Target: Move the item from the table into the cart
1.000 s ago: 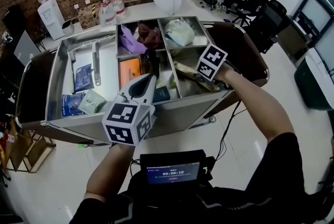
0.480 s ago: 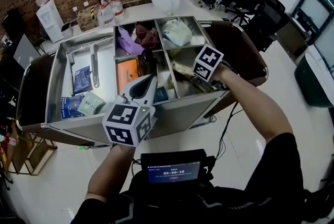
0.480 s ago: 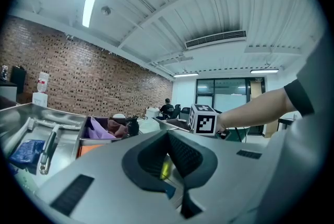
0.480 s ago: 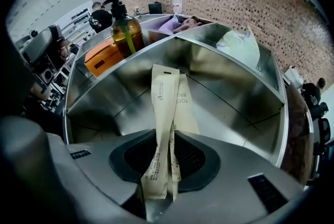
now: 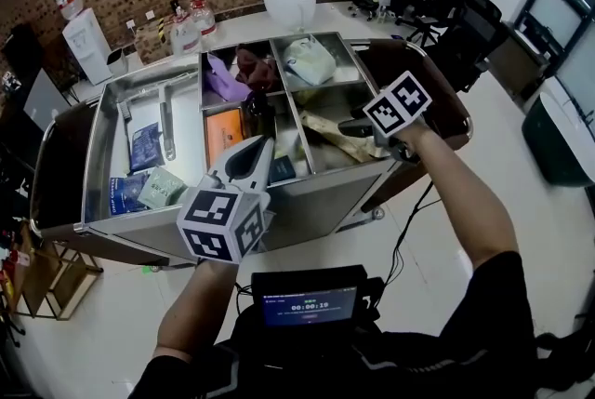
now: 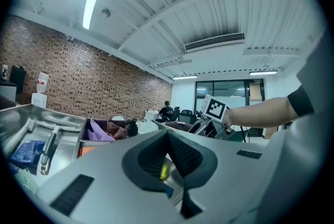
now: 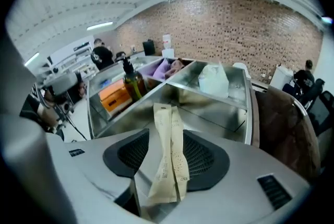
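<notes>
A long tan paper packet (image 7: 163, 113) stands between the jaws of my right gripper (image 7: 169, 137). Those jaws are opening, and a gap shows on each side of the packet. In the head view the packet (image 5: 325, 129) slants down into the front right compartment of the steel cart (image 5: 316, 202), while the right gripper (image 5: 358, 123) hovers over that compartment's right rim. My left gripper (image 5: 264, 142) hangs over the cart's front middle, tips together, nothing held. From its own view the left gripper (image 6: 168, 137) points across the cart.
Other compartments hold a purple cloth (image 5: 221, 76), a white bag (image 5: 307, 60), an orange box (image 5: 226, 129), a dark pump bottle (image 5: 258, 109), blue packets (image 5: 147, 144) and a metal bar (image 5: 169, 120). Water bottles (image 5: 186, 25) stand behind. A brown table (image 5: 446, 99) lies right of the cart.
My right gripper has shifted right and slightly up, and its jaws have spread apart from the tan packet. The left gripper has barely moved.
</notes>
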